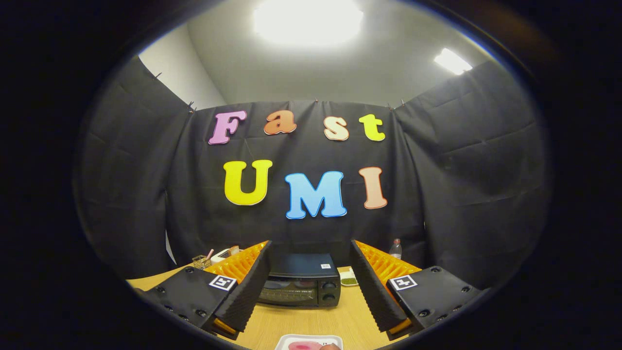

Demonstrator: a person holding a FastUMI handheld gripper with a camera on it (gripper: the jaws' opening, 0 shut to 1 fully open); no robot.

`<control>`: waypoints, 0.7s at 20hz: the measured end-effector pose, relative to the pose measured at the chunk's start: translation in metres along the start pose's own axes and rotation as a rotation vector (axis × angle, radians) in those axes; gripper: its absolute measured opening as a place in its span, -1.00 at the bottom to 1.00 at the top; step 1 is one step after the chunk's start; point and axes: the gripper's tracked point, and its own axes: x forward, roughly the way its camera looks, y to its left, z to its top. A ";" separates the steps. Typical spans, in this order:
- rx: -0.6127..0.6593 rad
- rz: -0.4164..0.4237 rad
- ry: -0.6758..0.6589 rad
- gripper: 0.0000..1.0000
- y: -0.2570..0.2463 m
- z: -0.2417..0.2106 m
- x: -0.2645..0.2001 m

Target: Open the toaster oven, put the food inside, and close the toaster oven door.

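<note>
Gripper (311, 287) gapes wide, holding nothing, toaster oven (300, 284) shut beyond its fingers.

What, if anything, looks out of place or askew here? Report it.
Nothing stands out. The toaster oven sits squarely on the table beyond the open gripper, its door shut. A white tray of pink food lies just below the fingers, and a small dish and bottle stand upright behind.
</note>
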 end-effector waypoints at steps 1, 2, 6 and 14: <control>0.002 -0.001 0.001 0.97 0.001 0.000 0.001; 0.006 0.000 0.002 0.96 0.003 -0.001 0.001; 0.019 0.009 0.007 0.97 0.014 -0.003 0.013; 0.050 0.056 0.022 0.97 0.051 -0.022 0.067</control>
